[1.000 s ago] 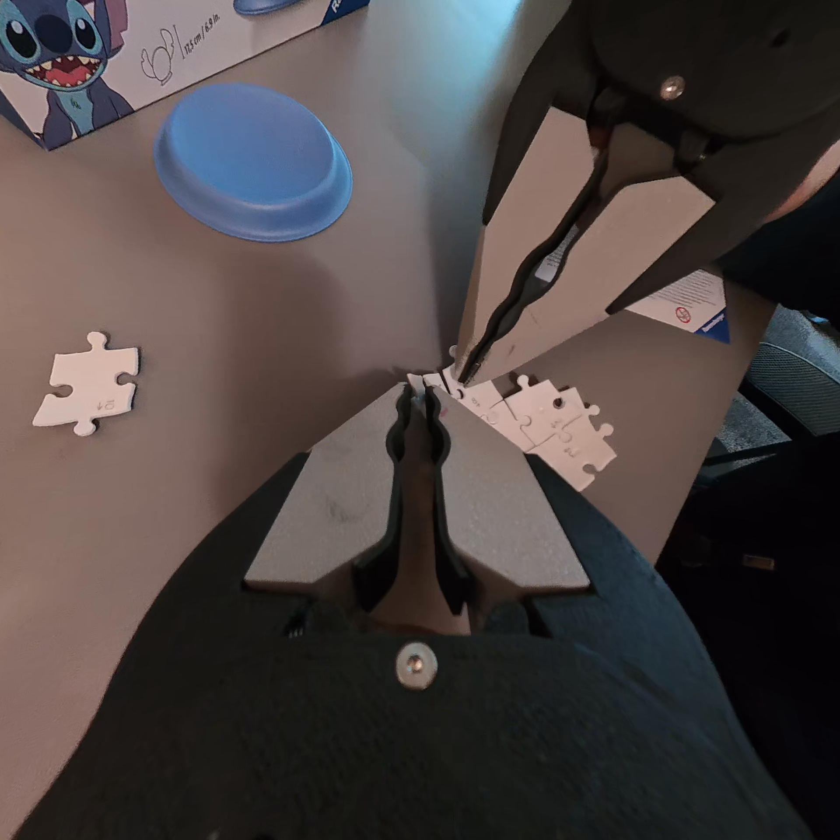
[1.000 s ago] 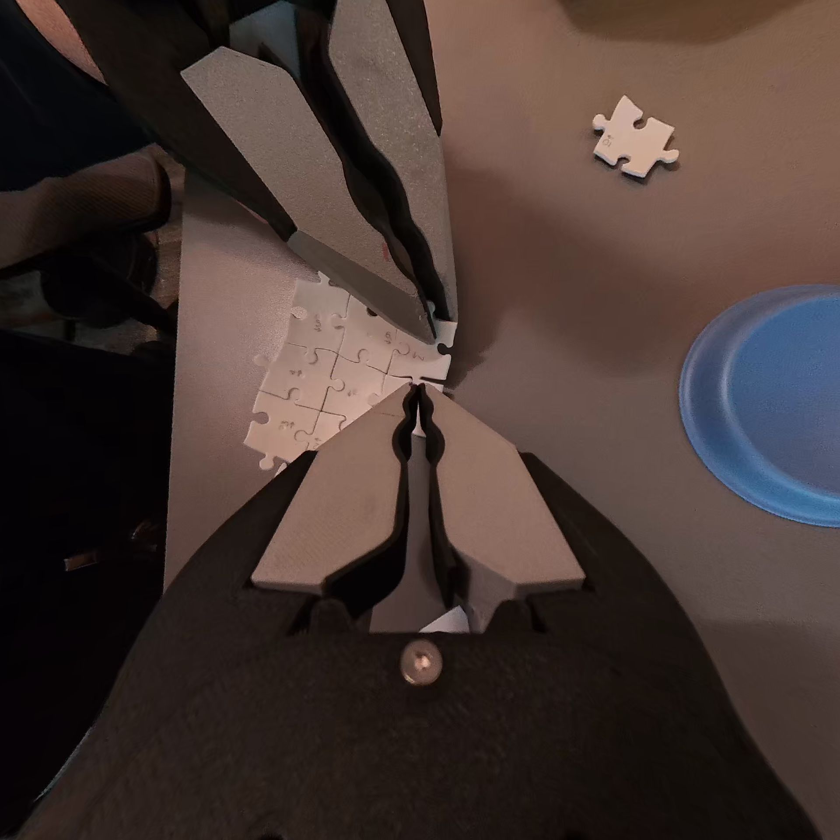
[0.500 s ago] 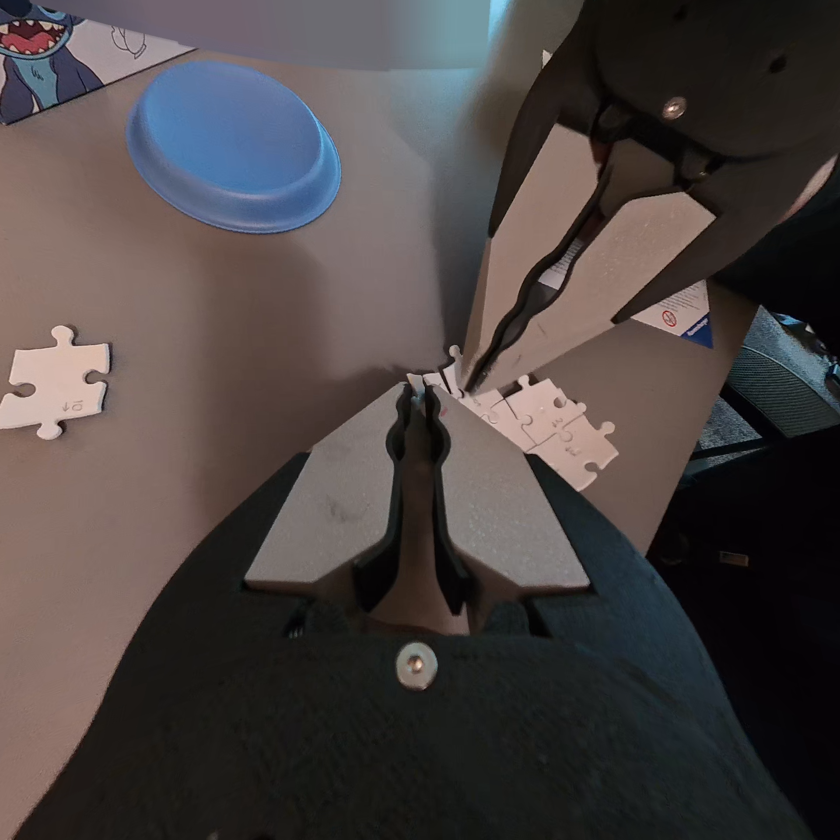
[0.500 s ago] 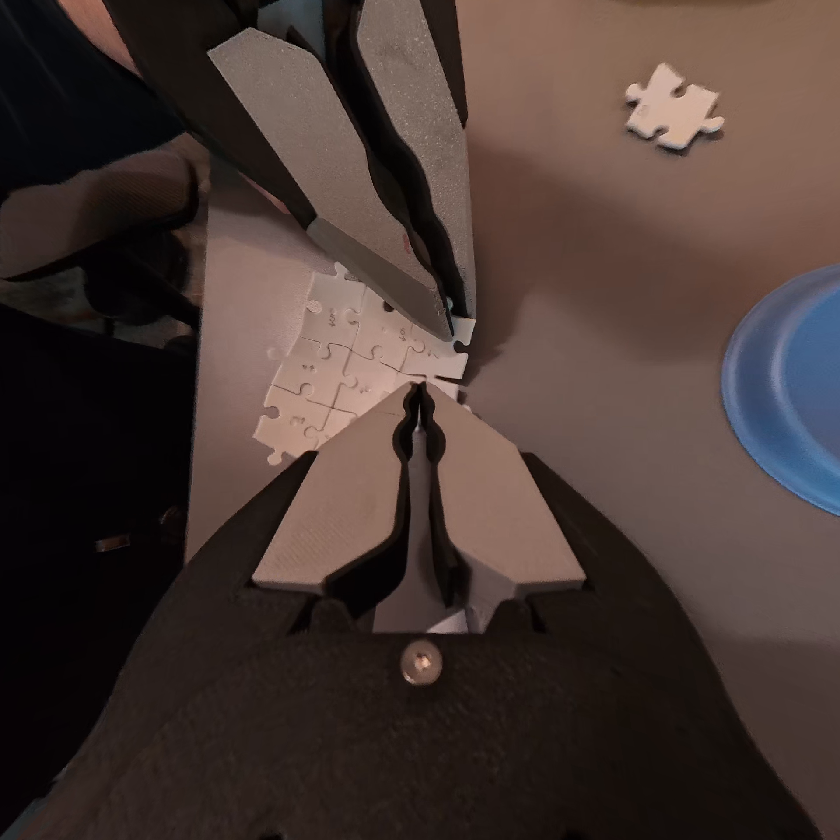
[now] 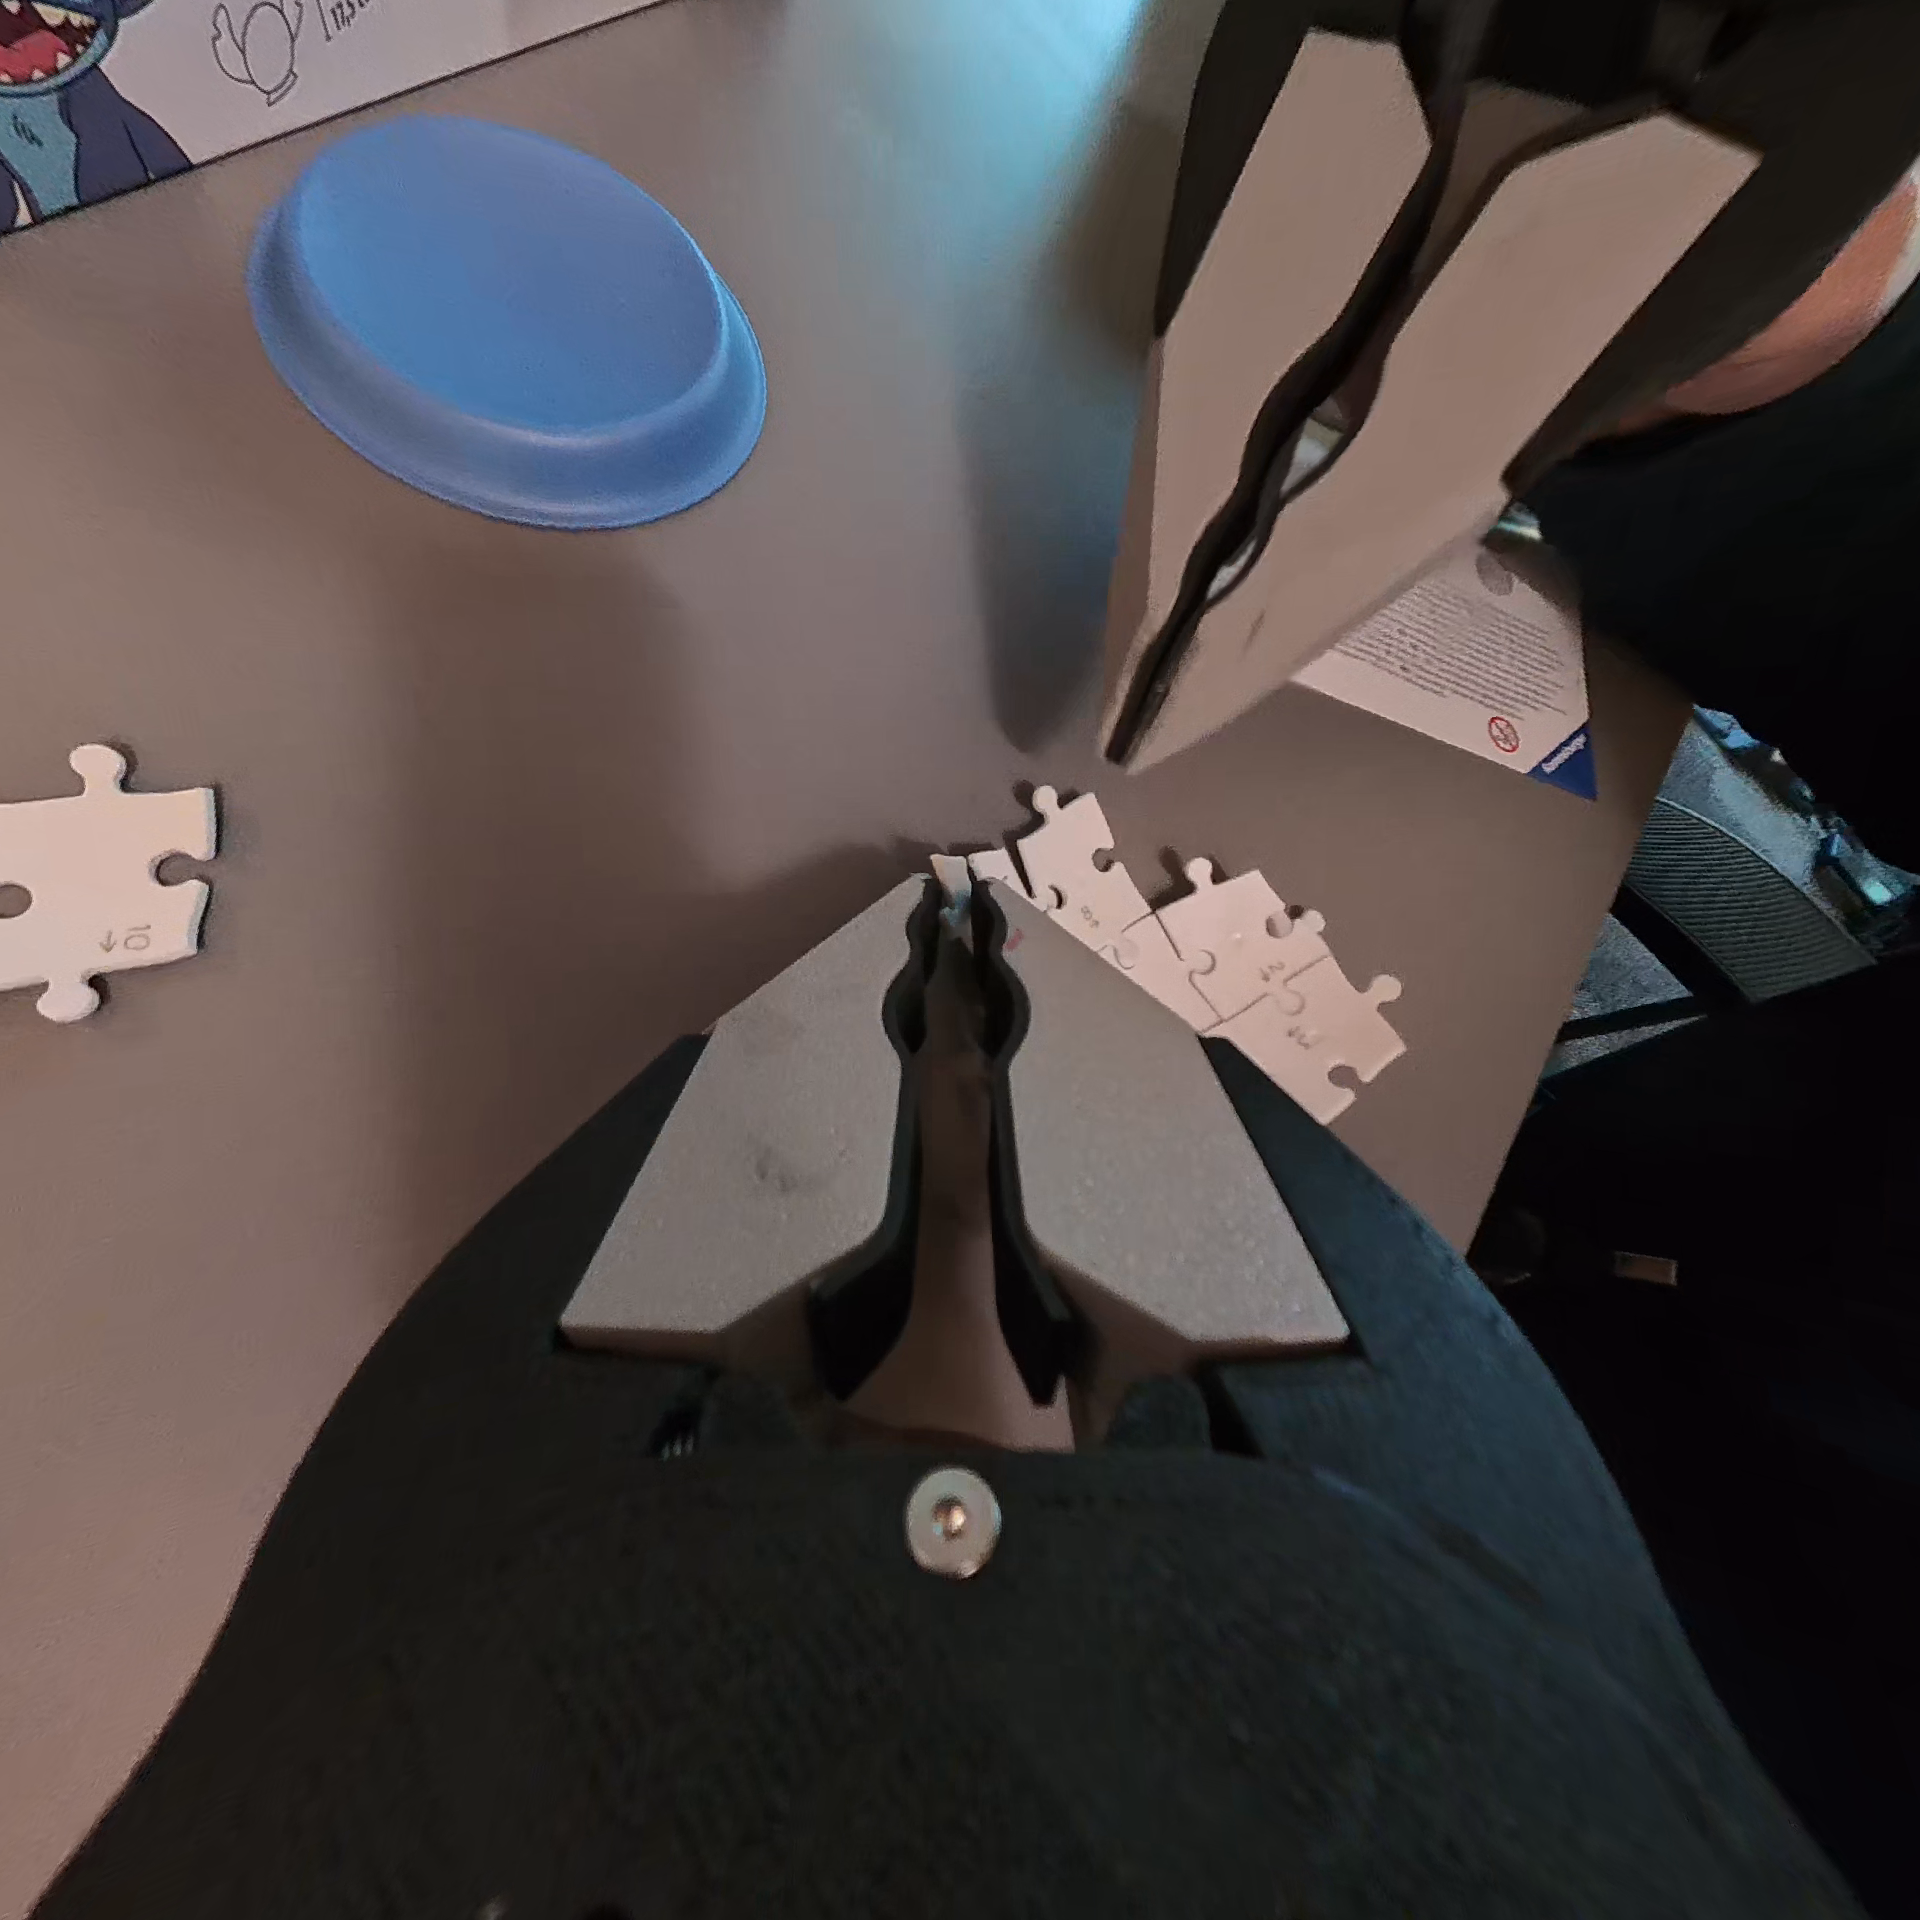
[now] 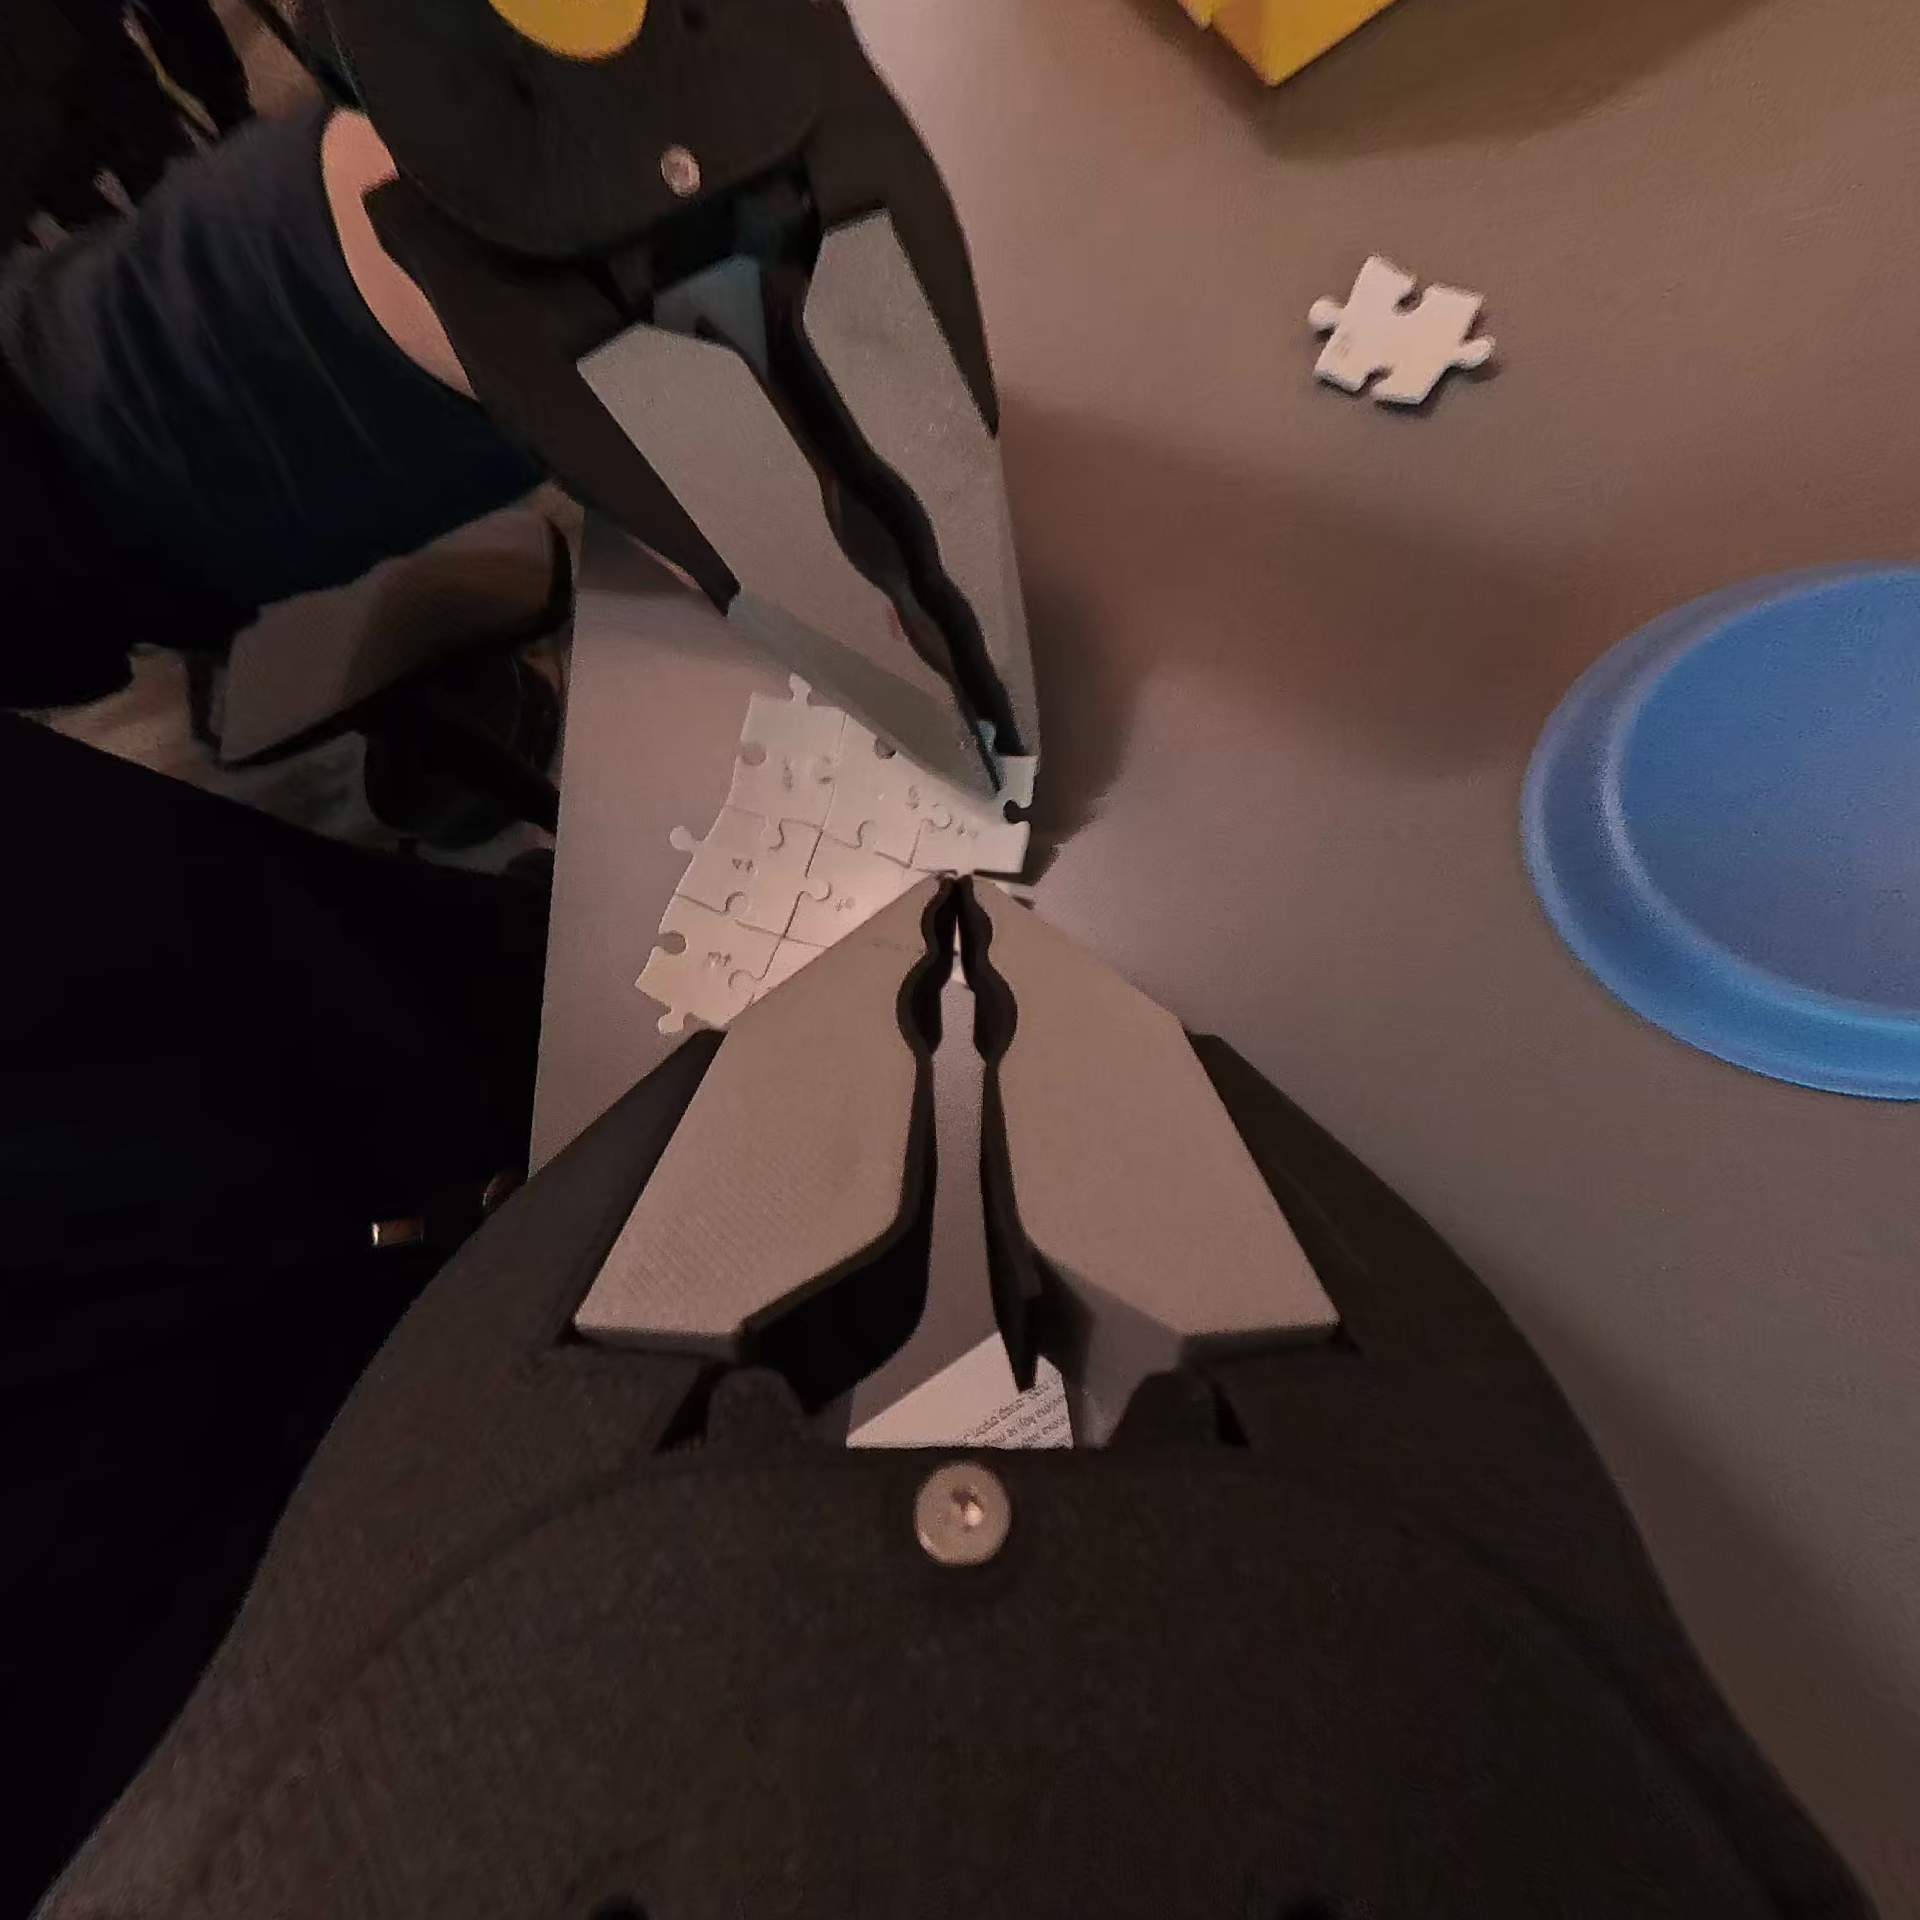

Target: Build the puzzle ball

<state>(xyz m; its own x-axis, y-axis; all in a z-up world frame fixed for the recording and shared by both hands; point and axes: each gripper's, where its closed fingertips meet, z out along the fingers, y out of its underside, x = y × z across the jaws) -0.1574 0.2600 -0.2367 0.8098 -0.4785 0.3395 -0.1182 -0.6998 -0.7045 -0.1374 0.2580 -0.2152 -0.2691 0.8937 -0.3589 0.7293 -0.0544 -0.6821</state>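
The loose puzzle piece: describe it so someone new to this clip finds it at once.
Start at the blue dish on the grey table. Nearer the camera and left of it in the left wrist view lies the loose puzzle piece. It is white, lies alone, joined to nothing, far from the joined patch held in the left claw.

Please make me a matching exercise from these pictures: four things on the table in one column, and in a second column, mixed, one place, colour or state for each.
Things:
1. joined pieces
2. loose piece
3. dish
4. leaflet

Descriptions:
a. blue, round
b. partly hidden behind the right gripper
c. edge clamped in the left gripper
d. white, lying alone on the open table

Pairs: 1-c, 2-d, 3-a, 4-b
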